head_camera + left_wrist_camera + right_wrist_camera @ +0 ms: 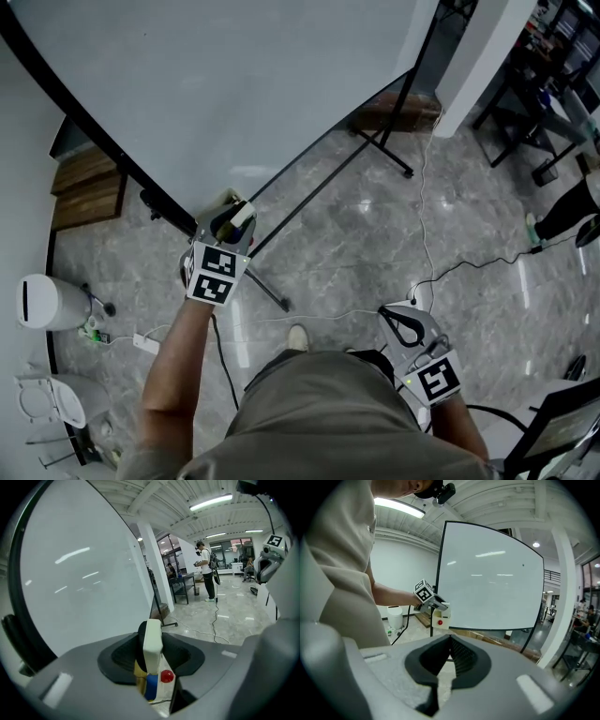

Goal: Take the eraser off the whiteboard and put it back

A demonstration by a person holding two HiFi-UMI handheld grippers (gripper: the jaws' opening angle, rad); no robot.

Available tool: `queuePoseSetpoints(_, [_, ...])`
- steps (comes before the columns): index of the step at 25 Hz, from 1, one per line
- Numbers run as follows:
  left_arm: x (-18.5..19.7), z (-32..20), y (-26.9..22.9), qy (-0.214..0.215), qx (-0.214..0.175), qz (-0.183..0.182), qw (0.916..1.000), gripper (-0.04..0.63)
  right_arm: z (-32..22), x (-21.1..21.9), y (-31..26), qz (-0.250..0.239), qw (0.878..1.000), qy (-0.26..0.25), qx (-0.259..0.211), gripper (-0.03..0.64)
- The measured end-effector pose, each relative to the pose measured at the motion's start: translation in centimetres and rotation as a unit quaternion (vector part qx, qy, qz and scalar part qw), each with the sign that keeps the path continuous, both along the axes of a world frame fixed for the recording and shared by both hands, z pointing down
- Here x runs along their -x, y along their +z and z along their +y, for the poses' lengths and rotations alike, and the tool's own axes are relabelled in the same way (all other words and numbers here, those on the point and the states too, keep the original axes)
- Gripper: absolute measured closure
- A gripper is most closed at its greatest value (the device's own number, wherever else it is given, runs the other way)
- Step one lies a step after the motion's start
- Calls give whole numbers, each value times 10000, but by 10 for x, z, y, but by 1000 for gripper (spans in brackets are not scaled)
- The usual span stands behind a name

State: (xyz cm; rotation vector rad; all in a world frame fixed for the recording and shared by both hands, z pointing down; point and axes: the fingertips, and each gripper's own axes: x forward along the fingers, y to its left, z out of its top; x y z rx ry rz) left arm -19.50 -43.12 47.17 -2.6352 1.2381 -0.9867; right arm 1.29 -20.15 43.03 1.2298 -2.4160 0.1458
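A white eraser [242,215] stands upright between the jaws of my left gripper [230,221], at the bottom corner of the whiteboard [234,84]. In the left gripper view the eraser [152,639] is pressed between both dark pads [126,656], with the whiteboard [70,583] to its left. Under it sits a small holder with a blue marker [151,686] and a red knob [167,676]. The right gripper view shows the left gripper [440,604] with the eraser [444,606] above the white holder [440,620]. My right gripper [401,322] hangs low by my right hip, shut and empty.
The whiteboard's black stand legs [375,141] spread over the marble floor. Cables [441,272] trail across the floor. A white bin [47,302] and wooden boards [89,187] lie at the left. A pillar [478,56] and desks [553,75] stand at the far right.
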Motion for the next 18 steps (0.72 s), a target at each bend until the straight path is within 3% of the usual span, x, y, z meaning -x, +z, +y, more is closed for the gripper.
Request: queuePoseSetpoints(18, [-24,111,-89,-631,-607,577,9945,434,26,-36,-7,-89,9935,-1116,-216,615])
